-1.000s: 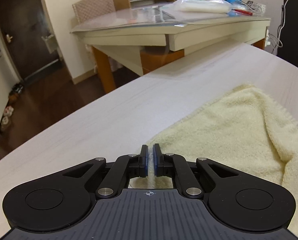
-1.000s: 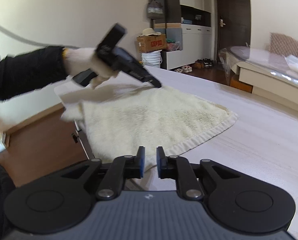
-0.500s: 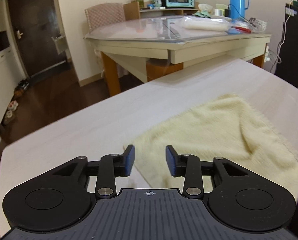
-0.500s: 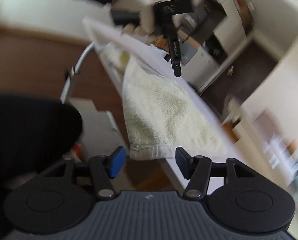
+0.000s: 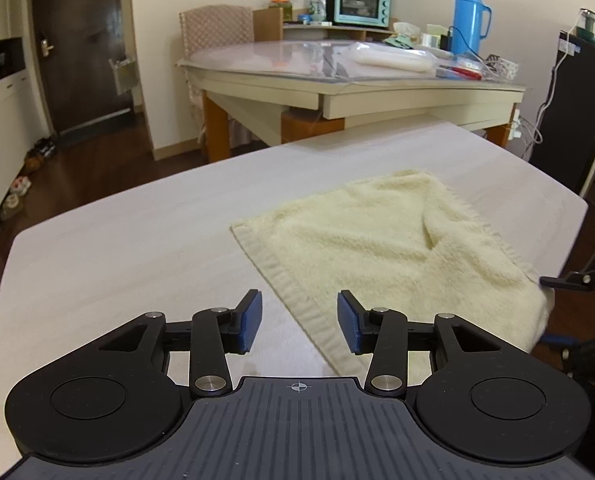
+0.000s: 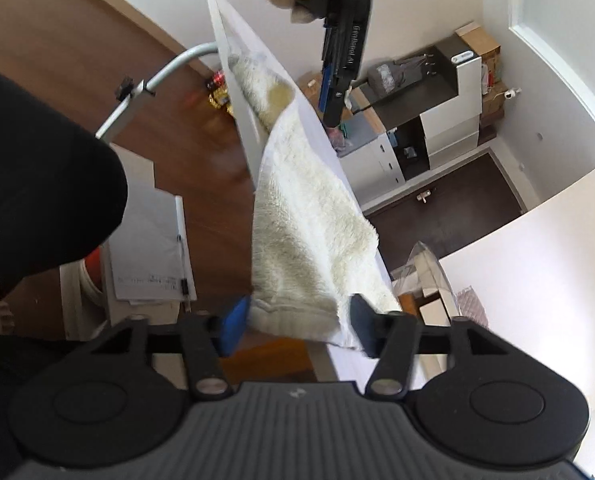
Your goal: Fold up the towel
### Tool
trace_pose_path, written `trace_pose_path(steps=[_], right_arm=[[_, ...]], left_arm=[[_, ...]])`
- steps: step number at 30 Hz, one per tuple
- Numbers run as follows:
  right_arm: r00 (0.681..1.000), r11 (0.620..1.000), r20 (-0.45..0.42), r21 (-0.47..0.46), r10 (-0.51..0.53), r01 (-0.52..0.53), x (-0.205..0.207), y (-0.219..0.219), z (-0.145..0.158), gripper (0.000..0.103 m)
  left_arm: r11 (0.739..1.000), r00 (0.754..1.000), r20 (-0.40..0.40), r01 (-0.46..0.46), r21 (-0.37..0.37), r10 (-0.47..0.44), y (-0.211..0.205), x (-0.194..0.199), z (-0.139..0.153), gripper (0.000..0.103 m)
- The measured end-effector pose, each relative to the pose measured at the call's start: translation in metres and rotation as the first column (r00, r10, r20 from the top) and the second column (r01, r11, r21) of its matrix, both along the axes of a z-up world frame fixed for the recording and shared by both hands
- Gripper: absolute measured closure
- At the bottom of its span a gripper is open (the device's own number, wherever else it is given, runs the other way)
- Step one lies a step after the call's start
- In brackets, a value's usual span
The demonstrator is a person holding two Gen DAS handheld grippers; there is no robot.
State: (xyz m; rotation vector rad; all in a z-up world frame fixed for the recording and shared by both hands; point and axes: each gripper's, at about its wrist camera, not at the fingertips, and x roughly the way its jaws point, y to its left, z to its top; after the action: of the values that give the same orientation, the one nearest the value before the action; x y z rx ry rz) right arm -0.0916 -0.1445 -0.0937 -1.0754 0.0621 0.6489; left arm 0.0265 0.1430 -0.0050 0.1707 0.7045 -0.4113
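A cream terry towel (image 5: 381, 248) lies on the white table (image 5: 117, 248), with one raised crease near its right side and its right end hanging over the table edge. My left gripper (image 5: 297, 322) is open above the table, its jaws astride the towel's near hem, not touching it. In the right wrist view the camera is rolled sideways; the towel (image 6: 301, 216) runs along the table edge. My right gripper (image 6: 297, 326) is open with the towel's overhanging end between its jaws. The left gripper (image 6: 339, 80) shows there too, held in a gloved hand above the towel.
A second table (image 5: 357, 88) with a plastic cover, a blue thermos (image 5: 469, 20) and a teal oven (image 5: 361, 2) stands behind. A dark cabinet (image 5: 573, 112) is at the right. Below the table edge are papers (image 6: 149, 240) and a metal table leg (image 6: 153, 84).
Both grippers opened from shut. The left one let go of the towel and pulled back and up. The right one rolled sideways and moved to the towel's overhanging end.
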Motion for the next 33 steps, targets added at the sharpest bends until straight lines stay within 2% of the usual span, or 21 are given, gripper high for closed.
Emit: trace_pose_path(steps=[1,2,3,6,11,15,20,23,25,27,29,32,33], right_arm=[[1.000,1.000,-0.011,0.008,0.002,-0.002,0.000,-0.002,0.004,0.068],[1.000,1.000,-0.022,0.017,0.004,-0.003,-0.001,-0.005,0.008,0.068],[0.999,1.000,-0.033,0.026,0.005,-0.004,-0.001,-0.007,0.012,0.075],[0.998,0.999,-0.066,0.051,0.009,-0.006,-0.004,-0.011,0.024,0.083],[0.984,0.990,-0.176,0.128,-0.027,0.051,0.002,-0.020,0.046,0.090],[0.970,0.979,-0.231,0.171,-0.072,0.114,0.012,-0.030,0.059,0.091],[0.957,0.971,-0.269,0.179,-0.107,0.159,0.020,-0.039,0.065,0.091],[0.955,0.969,-0.274,0.184,-0.111,0.165,0.019,-0.041,0.067,0.091],[0.956,0.968,-0.272,0.186,-0.112,0.166,0.018,-0.042,0.068,0.091],[0.953,0.967,-0.280,0.190,-0.113,0.170,0.017,-0.043,0.069,0.091],[0.952,0.967,-0.286,0.188,-0.112,0.170,0.016,-0.044,0.071,0.091],[0.949,0.968,-0.297,0.191,-0.104,0.166,0.015,-0.048,0.077,0.091],[0.949,0.966,-0.299,0.198,-0.102,0.167,0.017,-0.050,0.081,0.091]], left_arm=[[1.000,1.000,0.000,0.004,0.007,-0.004,0.001,-0.003,0.000,0.054],[1.000,1.000,-0.001,0.011,0.010,-0.011,0.001,-0.007,0.001,0.054],[1.000,1.000,-0.003,0.017,0.014,-0.017,0.001,-0.011,0.001,0.053],[0.998,0.999,0.000,0.048,0.030,-0.048,0.003,-0.025,0.000,0.052],[0.989,0.990,0.015,0.136,0.063,-0.137,0.007,-0.055,-0.003,0.052],[0.967,0.969,0.056,0.234,0.102,-0.240,-0.002,-0.082,-0.007,0.053],[0.907,0.917,0.071,0.372,0.197,-0.392,-0.024,-0.110,-0.020,0.057],[0.855,0.885,0.065,0.423,0.298,-0.461,-0.039,-0.121,-0.035,0.069],[0.812,0.867,0.066,0.433,0.390,-0.494,-0.048,-0.125,-0.045,0.086],[0.776,0.854,0.061,0.437,0.454,-0.517,-0.054,-0.128,-0.051,0.097],[0.744,0.843,0.047,0.446,0.497,-0.536,-0.057,-0.131,-0.054,0.101],[0.725,0.843,0.000,0.464,0.509,-0.539,-0.055,-0.128,-0.042,0.101],[0.729,0.841,-0.012,0.475,0.492,-0.540,-0.052,-0.125,-0.035,0.101]])
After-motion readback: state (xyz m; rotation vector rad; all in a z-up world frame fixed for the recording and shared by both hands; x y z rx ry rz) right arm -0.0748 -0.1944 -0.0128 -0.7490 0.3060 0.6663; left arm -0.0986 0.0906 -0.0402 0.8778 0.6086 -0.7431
